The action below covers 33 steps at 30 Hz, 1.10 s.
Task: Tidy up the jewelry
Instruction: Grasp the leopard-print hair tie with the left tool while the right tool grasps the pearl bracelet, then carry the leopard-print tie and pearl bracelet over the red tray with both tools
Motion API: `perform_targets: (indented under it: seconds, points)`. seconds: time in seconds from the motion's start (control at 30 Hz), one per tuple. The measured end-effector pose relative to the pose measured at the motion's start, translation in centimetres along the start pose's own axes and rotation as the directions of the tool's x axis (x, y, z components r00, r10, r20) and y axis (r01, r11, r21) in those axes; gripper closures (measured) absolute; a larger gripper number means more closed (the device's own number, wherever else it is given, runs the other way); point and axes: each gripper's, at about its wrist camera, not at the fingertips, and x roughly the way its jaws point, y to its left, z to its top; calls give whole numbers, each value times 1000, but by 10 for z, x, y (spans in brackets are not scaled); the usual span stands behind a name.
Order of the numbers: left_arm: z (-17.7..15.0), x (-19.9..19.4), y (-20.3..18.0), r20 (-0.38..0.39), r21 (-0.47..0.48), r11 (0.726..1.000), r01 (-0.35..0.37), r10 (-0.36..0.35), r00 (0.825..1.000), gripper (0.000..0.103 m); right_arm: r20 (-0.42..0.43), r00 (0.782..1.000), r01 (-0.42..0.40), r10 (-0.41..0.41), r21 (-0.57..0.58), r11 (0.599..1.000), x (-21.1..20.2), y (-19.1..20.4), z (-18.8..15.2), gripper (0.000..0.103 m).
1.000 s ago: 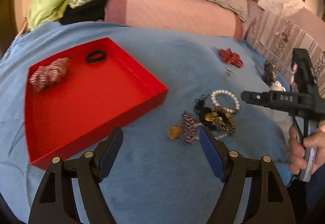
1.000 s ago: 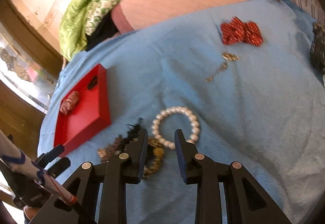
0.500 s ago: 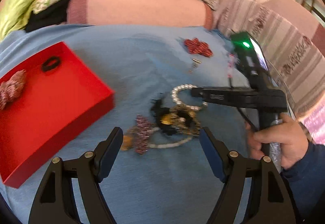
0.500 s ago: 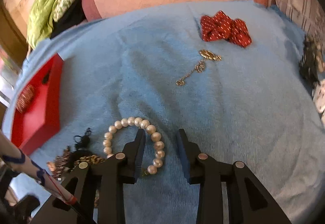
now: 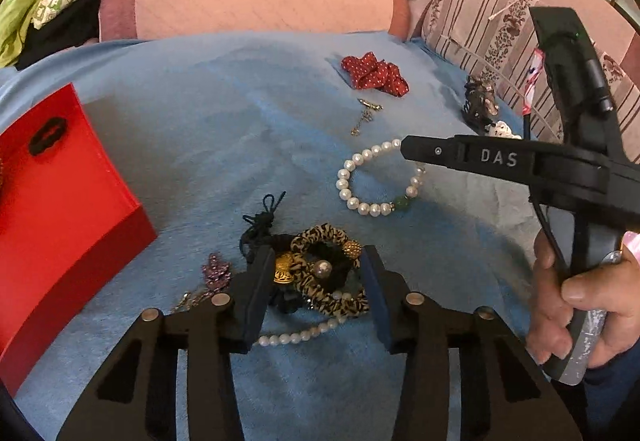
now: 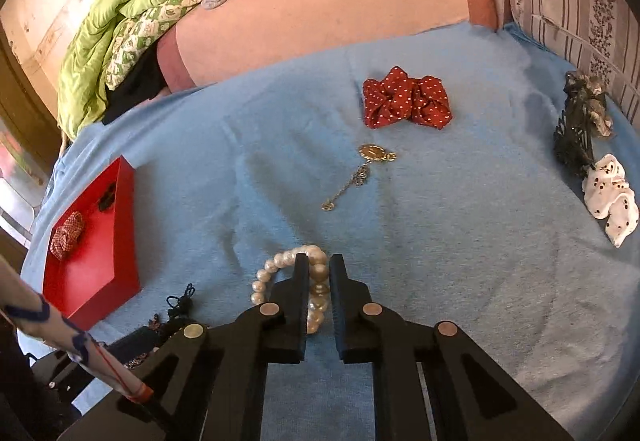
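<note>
A pearl bracelet [image 5: 362,181] lies on the blue blanket [image 5: 224,129]. My right gripper [image 6: 319,271] has closed on its near side [image 6: 318,273]; the bracelet still rests on the blanket. My left gripper [image 5: 314,273] is open, its jaws on either side of a tangled pile with a leopard-print scrunchie [image 5: 320,241], black cord and gold beads. A red tray [image 5: 52,201] at the left holds a black ring [image 5: 47,133] and a red patterned scrunchie [image 6: 68,235].
A red dotted scrunchie [image 6: 406,103], a gold pendant chain [image 6: 360,173], a dark hair clip [image 6: 580,125] and a white dotted scrunchie [image 6: 610,199] lie further back and right. Pillows and a green quilt [image 6: 120,25] line the back.
My right gripper moved forward over the pearl bracelet and closed on it. My left gripper moved right and down to the tangled pile, and its jaws narrowed.
</note>
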Motion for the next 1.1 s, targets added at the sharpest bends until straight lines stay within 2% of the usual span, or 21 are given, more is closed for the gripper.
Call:
perform_targets:
  seconds: [0.13, 0.2, 0.27, 0.57, 0.77, 1.1]
  points:
    - [-1, 11, 1, -25, -2, 1000, -4, 4, 1000, 71, -8, 1000, -14, 14, 0, 1000, -1, 0, 1, 92]
    - [-1, 14, 1, -31, 0, 1000, -2, 2, 1000, 80, -7, 1000, -17, 17, -4, 1000, 0, 4, 1, 92]
    - [0, 14, 3, -25, -11, 1000, 12, -12, 1000, 96, -5, 1000, -19, 19, -7, 1000, -1, 4, 0, 92]
    - [12, -23, 5, 114, -21, 997, 68, -65, 991, 96, 55, 996, -76, 77, -16, 997, -21, 11, 2, 92]
    - [24, -50, 28, 201, -63, 997, 43, -30, 979, 96, 126, 983, -125, 131, -52, 991, -41, 26, 4, 92]
    - [24, -81, 73, 248, -134, 991, -8, 42, 968, 96, 169, 965, -189, 203, -97, 977, -46, 51, 5, 92]
